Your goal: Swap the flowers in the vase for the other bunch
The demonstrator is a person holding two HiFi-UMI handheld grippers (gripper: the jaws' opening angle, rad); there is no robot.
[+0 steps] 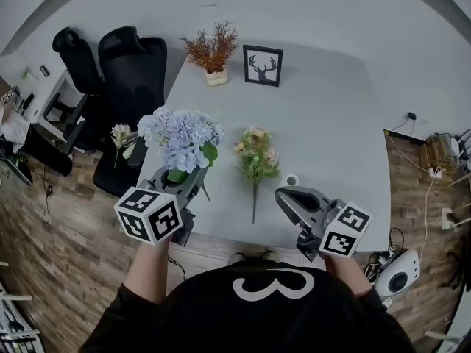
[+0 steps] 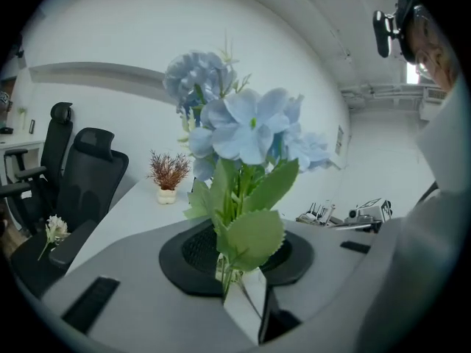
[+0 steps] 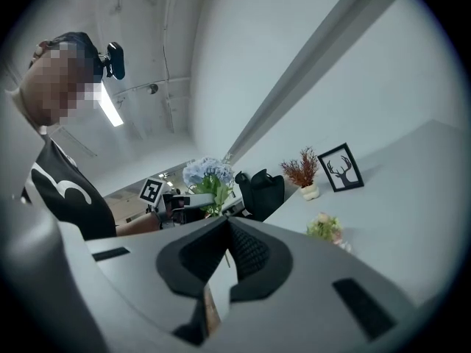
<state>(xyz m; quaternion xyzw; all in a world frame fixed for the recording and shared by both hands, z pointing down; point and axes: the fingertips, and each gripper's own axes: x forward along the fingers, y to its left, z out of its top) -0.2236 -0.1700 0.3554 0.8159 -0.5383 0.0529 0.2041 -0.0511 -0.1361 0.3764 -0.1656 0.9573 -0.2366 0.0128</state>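
Two bunches show in your head view. The blue bunch (image 1: 180,137) stands up out of your left gripper (image 1: 188,181), stems pinched in its jaws, over the near left edge of the table (image 1: 324,109). The pink bunch (image 1: 257,155) lies flat on the table ahead of and between both grippers, nearer your right gripper (image 1: 285,197), touching neither.

In your left gripper view, the jaws are clamped narrowly on the green stems (image 2: 224,267); leaves and blue blossoms rise straight ahead.

In your right gripper view, the jaws sit together, empty. The pink bunch lies ahead to their right, the blue bunch ahead-left.
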